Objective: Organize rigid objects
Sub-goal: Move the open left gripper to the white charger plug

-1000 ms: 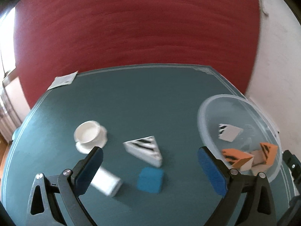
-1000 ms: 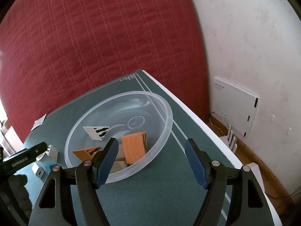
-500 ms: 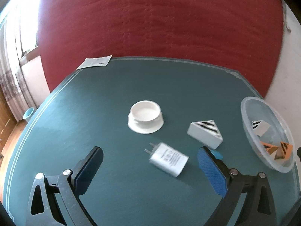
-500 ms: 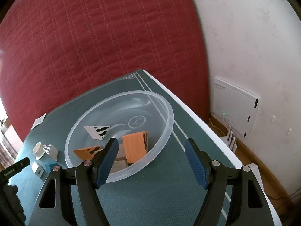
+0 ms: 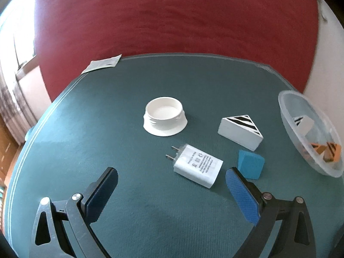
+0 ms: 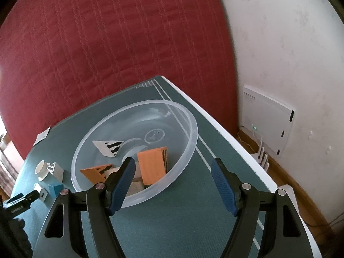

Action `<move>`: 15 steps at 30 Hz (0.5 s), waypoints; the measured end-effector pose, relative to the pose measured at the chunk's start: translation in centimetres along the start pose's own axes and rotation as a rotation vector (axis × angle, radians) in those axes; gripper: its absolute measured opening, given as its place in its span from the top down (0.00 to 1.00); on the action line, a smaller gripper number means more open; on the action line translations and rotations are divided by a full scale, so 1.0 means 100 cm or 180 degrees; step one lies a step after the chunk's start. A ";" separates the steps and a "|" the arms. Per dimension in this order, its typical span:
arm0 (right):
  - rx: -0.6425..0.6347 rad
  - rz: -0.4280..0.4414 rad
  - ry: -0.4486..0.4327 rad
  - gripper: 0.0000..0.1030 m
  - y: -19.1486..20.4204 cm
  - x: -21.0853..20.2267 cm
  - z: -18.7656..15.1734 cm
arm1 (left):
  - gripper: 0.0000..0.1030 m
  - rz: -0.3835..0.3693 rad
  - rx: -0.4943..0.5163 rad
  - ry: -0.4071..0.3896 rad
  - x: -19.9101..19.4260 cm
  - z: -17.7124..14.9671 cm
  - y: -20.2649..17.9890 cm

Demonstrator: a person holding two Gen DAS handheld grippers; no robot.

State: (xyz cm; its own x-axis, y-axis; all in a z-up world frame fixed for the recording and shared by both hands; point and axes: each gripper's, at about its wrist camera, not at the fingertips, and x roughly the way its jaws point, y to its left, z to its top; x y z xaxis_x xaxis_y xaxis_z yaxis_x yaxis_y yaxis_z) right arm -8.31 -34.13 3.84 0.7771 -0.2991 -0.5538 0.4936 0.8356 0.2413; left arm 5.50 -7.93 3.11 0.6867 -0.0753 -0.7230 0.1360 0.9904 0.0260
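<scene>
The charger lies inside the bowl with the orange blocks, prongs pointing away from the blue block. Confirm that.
Not in the bowl. The left wrist view shows the charger lying on the table, outside it, beside the blue block. Its prongs do point away from that block, and the orange blocks are in the bowl.

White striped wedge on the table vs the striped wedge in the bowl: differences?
The table wedge sits on the green table outside the clear bowl; the bowl wedge lies inside it. The table wedge rests flat, striped face up; the bowl wedge leans tilted. Both are white triangles with black stripes.
</scene>
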 end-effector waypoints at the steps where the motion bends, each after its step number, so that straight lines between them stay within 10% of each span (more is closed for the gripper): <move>1: -0.0003 0.0004 0.0012 0.28 -0.001 0.001 0.001 | 0.01 0.0014 0.0038 0.0020 0.003 0.001 -0.002; 10: -0.0045 0.0012 0.0006 0.28 -0.001 0.002 0.001 | 0.02 -0.0111 0.0167 0.0153 0.020 0.011 -0.003; 15: -0.0165 -0.0003 -0.0029 0.28 0.005 -0.002 -0.002 | 0.18 -0.0257 0.0183 0.0272 0.031 0.013 -0.001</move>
State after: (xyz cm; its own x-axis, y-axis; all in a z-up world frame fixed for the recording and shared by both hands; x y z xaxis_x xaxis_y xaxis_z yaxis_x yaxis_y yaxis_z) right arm -8.26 -33.54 3.94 0.7803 -0.3038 -0.5466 0.4735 0.8580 0.1991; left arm 8.54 -8.44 1.74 0.6087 -0.1420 -0.7806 0.2308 0.9730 0.0029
